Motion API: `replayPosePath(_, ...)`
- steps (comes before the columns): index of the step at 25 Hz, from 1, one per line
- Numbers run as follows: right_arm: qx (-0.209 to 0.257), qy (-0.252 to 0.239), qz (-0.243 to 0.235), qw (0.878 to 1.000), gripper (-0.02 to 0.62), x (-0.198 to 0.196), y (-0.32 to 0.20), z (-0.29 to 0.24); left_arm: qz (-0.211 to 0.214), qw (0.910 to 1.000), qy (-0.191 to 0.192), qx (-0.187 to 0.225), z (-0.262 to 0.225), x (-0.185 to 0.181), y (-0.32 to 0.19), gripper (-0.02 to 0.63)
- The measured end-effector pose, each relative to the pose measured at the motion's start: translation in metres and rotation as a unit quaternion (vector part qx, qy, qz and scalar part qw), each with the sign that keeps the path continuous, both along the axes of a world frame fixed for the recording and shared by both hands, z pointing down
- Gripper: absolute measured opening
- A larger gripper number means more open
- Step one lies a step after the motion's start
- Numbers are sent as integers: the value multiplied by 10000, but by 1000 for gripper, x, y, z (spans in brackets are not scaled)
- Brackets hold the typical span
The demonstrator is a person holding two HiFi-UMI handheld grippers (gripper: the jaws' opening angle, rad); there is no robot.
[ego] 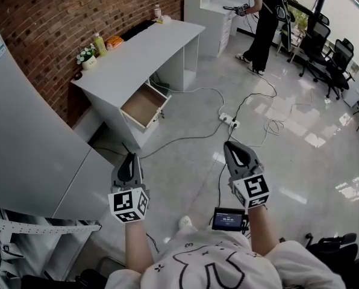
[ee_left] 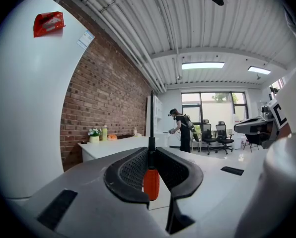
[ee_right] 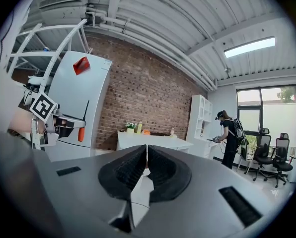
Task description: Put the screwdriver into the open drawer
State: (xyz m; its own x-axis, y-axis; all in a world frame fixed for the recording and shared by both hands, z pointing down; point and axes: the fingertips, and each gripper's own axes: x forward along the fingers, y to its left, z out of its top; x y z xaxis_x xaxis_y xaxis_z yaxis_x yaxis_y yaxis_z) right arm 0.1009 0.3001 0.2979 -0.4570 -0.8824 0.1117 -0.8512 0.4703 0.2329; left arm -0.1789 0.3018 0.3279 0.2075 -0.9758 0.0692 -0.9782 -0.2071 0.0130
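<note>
A screwdriver (ee_left: 151,181) with an orange handle and a thin black shaft stands upright between the pads of my left gripper (ee_left: 151,155), which is shut on it. The right gripper view shows the same screwdriver (ee_right: 81,133) in the left gripper at the far left. In the head view my left gripper (ego: 130,161) and right gripper (ego: 234,149) are held over the floor, side by side, pointing toward the white desk (ego: 149,47). Its open drawer (ego: 144,106) sticks out toward me, some way ahead of the left gripper. My right gripper (ee_right: 147,155) is shut with nothing in it.
A plant pot (ego: 86,56), a bottle and small items stand at the desk's brick-wall side. A tall grey cabinet (ego: 23,137) is close on my left. A power strip (ego: 230,121) and cables lie on the floor ahead. A person (ego: 264,23) and office chairs (ego: 327,56) are far back.
</note>
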Motion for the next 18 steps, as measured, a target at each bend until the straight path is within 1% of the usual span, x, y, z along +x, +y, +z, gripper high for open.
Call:
replayPosePath(9, -36, 4, 163, 9999, 21, -2, -16, 0, 200, 9998, 38, 14, 1, 1, -24, 60)
replayPosePath(14, -51, 28, 62, 10000, 21, -9, -34, 10, 149, 9999, 39, 66, 4, -4, -40, 60)
replayPosePath(18, -5, -11, -6, 10000, 22, -14, -59, 4, 118, 9999, 40, 55, 2, -6, -59, 60)
